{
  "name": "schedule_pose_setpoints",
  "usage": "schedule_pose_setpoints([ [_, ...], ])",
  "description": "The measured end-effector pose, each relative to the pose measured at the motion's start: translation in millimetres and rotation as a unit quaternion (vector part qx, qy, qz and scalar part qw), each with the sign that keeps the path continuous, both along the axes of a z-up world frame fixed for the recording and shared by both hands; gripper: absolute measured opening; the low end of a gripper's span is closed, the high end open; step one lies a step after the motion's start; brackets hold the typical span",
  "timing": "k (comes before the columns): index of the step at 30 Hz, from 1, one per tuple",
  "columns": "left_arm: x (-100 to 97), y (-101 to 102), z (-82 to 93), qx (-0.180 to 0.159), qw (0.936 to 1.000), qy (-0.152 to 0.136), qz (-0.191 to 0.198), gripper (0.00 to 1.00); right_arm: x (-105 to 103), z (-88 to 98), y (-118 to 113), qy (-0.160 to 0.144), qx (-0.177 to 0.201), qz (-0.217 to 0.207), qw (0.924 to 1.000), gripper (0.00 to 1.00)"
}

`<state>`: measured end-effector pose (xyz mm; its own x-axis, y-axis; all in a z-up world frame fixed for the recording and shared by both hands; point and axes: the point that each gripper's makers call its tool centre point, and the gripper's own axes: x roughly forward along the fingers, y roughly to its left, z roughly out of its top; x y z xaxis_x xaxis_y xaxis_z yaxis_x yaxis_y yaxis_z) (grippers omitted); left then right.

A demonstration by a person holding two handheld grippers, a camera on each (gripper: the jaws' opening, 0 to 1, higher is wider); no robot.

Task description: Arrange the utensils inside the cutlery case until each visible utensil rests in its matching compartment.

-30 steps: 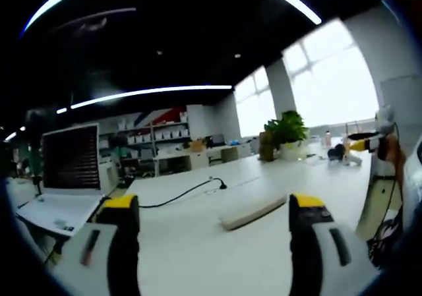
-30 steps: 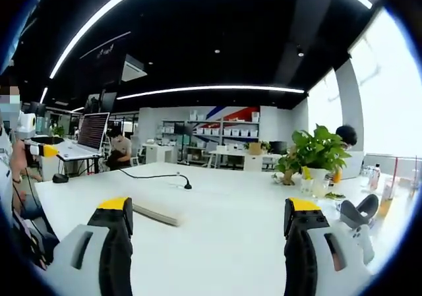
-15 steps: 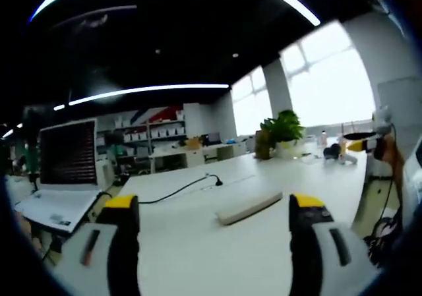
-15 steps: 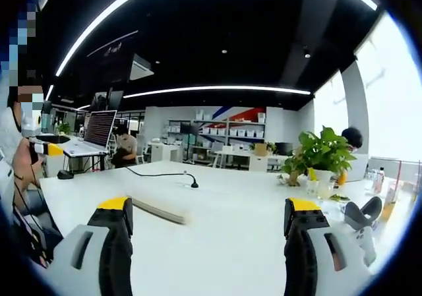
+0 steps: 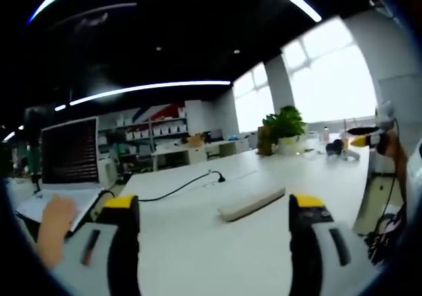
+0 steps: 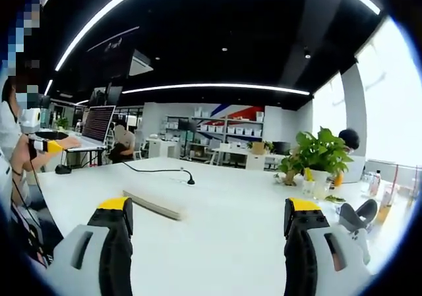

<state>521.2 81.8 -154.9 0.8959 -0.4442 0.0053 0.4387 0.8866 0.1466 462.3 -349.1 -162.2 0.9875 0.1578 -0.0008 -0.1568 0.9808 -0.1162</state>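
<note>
In the left gripper view my left gripper is open, its two yellow-tipped jaws wide apart above a white table with nothing between them. A long flat white strip lies on the table just beyond the jaws. My right gripper is open too, empty, over the same table, with the strip ahead on the left. The right gripper appears far right in the left gripper view, held by a person. The left gripper appears far left in the right gripper view.
A black cable runs across the table past the strip. An open laptop stands at the left with a hand on it. A potted plant and bottles stand at the far right edge. Another person sits behind.
A hand has come onto the laptop's keyboard in the left gripper view. Both cameras have shifted slightly; both grippers stay open and the strip lies where it was.
</note>
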Motion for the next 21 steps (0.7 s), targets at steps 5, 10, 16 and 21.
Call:
schedule_pose_setpoints([
  [5, -2.7, -15.1, -0.6, 0.015, 0.9996, -0.007, -0.024, 1.0, -0.8, 1.1, -0.4, -0.002, 0.0, -0.004, 1.0, 0.99],
  [10, -4.5, -21.6, -0.2, 0.016, 0.9991, -0.01, -0.037, 1.0, -0.6, -0.6, 0.9, 0.003, -0.005, -0.002, 1.0, 0.99],
  [16, -3.7, -16.2, -0.4, 0.022, 0.9993, -0.012, -0.03, 1.0, -1.3, -0.2, -11.2, 0.001, 0.006, -0.031, 0.9995, 0.99],
  [21, -1.1, -17.6, -7.5, 0.038, 0.9989, -0.002, -0.029, 0.99, -1.4, -2.4, -14.7, 0.007, 0.003, -0.038, 0.9993, 0.99],
])
